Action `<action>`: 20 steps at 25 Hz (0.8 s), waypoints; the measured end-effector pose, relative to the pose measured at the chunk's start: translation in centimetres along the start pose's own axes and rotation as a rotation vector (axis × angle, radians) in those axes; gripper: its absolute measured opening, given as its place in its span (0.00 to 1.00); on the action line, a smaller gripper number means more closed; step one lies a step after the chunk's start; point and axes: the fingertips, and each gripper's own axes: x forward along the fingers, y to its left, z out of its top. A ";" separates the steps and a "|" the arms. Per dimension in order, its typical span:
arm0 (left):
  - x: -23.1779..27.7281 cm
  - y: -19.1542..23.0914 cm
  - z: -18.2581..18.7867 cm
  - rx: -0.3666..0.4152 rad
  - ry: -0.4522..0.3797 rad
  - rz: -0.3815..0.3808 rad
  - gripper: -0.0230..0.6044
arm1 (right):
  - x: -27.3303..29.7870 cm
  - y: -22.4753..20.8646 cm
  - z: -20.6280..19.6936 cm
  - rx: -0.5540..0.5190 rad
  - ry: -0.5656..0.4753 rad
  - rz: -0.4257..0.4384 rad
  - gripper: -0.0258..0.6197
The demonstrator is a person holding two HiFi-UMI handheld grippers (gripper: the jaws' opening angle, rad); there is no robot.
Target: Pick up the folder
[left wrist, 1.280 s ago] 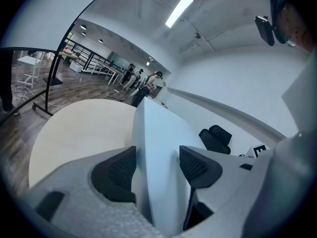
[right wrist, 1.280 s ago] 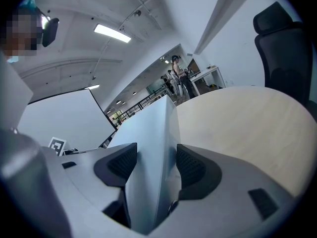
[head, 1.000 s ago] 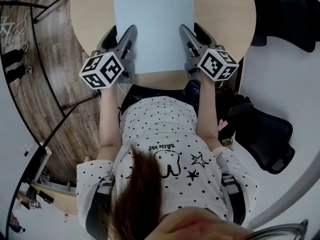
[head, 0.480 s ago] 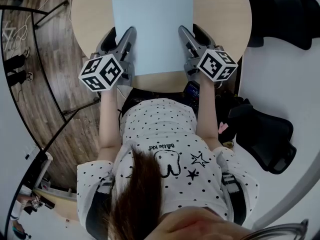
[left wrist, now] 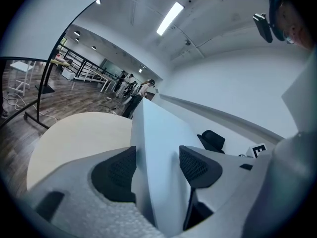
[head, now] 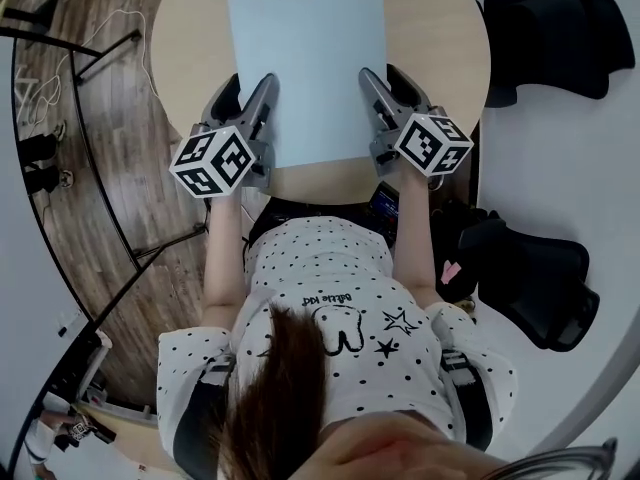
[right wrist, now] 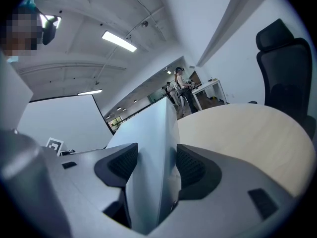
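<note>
The folder (head: 308, 68) is a plain light-blue sheet lying flat over the round beige table (head: 440, 58). My left gripper (head: 262, 93) is shut on its left edge and my right gripper (head: 368, 86) is shut on its right edge, both near the end closest to me. In the left gripper view the folder (left wrist: 158, 152) runs between the two black pads, and the right gripper view shows the folder (right wrist: 151, 152) pinched the same way. Whether the folder rests on the table or hangs just above it cannot be told.
Black office chairs stand right of the table, one at the back (head: 545, 28) and one nearer me (head: 530, 278). A black metal frame (head: 90, 148) stands on the wooden floor to the left. Several people (left wrist: 133, 86) stand far off in the room.
The view has shifted, so the folder's far edge now shows. Both grippers keep the same hold on the folder's two sides.
</note>
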 end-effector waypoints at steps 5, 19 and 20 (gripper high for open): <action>-0.6 -1.0 0.8 0.027 -0.013 -0.031 0.47 | -1.1 0.7 0.5 -0.002 -0.044 -0.004 0.41; -3.4 -4.8 0.5 0.037 -0.100 0.005 0.47 | -4.4 1.3 2.0 -0.045 -0.060 0.073 0.41; -3.6 -5.0 0.5 0.040 -0.106 0.006 0.47 | -4.7 1.4 2.0 -0.049 -0.064 0.076 0.41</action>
